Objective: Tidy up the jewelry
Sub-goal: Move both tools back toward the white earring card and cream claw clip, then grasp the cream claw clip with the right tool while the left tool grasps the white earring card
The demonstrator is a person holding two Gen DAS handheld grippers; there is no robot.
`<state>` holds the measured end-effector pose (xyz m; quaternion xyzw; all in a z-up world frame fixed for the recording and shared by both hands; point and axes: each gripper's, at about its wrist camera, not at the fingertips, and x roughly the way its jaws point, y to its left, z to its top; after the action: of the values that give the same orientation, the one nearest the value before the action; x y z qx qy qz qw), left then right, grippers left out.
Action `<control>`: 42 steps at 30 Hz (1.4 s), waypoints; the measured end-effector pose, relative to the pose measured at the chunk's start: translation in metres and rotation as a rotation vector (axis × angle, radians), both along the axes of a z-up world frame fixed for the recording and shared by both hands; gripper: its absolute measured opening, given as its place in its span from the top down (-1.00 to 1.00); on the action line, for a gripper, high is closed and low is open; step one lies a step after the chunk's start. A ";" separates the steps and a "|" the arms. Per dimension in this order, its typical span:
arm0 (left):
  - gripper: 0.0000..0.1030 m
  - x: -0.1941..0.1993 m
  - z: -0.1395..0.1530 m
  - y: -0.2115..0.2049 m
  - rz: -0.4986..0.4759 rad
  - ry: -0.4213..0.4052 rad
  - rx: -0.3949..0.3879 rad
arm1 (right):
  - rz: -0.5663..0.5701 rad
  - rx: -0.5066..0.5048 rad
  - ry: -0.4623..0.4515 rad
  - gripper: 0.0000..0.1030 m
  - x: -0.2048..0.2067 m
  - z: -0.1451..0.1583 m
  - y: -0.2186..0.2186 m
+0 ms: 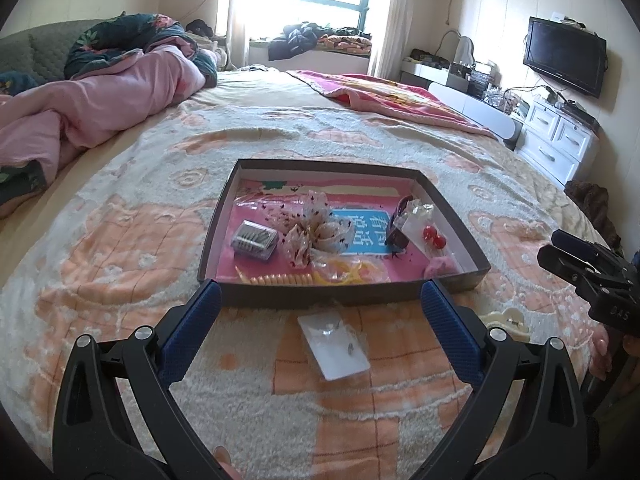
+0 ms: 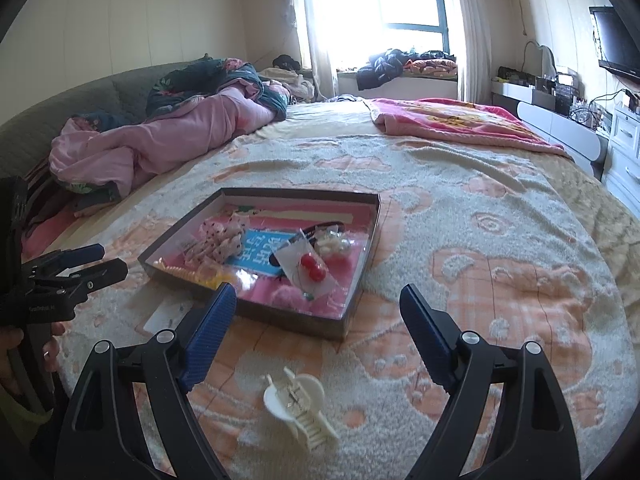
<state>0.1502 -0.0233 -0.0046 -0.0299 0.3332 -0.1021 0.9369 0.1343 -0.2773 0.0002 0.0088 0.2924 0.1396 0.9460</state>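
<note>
Bed (image 1: 120,264): both grippers' jaws wide apart, holding nothing.

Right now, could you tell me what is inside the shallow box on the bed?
The box holds red cherry earrings, a clear case, a spotted scrunchie and yellow pieces. Things beneath them stay hidden.

Left gripper (image 1: 320,304) held low, pointing forward, jaws spread wide, nothing between the blue pads. Right gripper (image 2: 312,308) same pose, wide apart, empty. Both hand-held, side by side.
</note>
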 end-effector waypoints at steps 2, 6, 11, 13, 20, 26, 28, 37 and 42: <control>-0.78 -0.003 -0.003 -0.001 -0.002 0.006 0.003 | 0.002 -0.006 0.007 -0.58 -0.005 -0.003 0.000; -0.78 -0.010 -0.008 -0.001 -0.005 0.019 0.007 | 0.009 -0.020 0.023 -0.58 -0.012 -0.009 0.001; -0.78 -0.017 -0.014 -0.002 -0.012 0.035 0.012 | 0.013 -0.027 0.036 -0.58 -0.022 -0.014 0.001; -0.78 -0.020 -0.018 -0.004 -0.020 0.045 0.020 | 0.015 -0.027 0.043 -0.58 -0.025 -0.016 0.001; -0.78 -0.026 -0.030 -0.014 -0.049 0.072 0.049 | 0.023 -0.042 0.061 -0.58 -0.034 -0.023 0.002; -0.78 -0.026 -0.043 -0.022 -0.064 0.096 0.070 | 0.036 -0.059 0.100 -0.58 -0.038 -0.038 0.006; -0.78 -0.024 -0.049 -0.024 -0.065 0.109 0.075 | 0.035 -0.070 0.113 -0.58 -0.037 -0.043 0.008; -0.78 -0.012 -0.064 -0.020 -0.044 0.131 0.076 | 0.051 -0.090 0.150 -0.58 -0.028 -0.061 0.013; -0.78 -0.001 -0.071 -0.017 -0.034 0.146 0.062 | 0.053 -0.100 0.166 -0.58 -0.022 -0.069 0.015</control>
<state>0.1494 -0.0406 -0.0751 -0.0023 0.4040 -0.1053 0.9087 0.1124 -0.2624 -0.0692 -0.0346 0.3766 0.1487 0.9137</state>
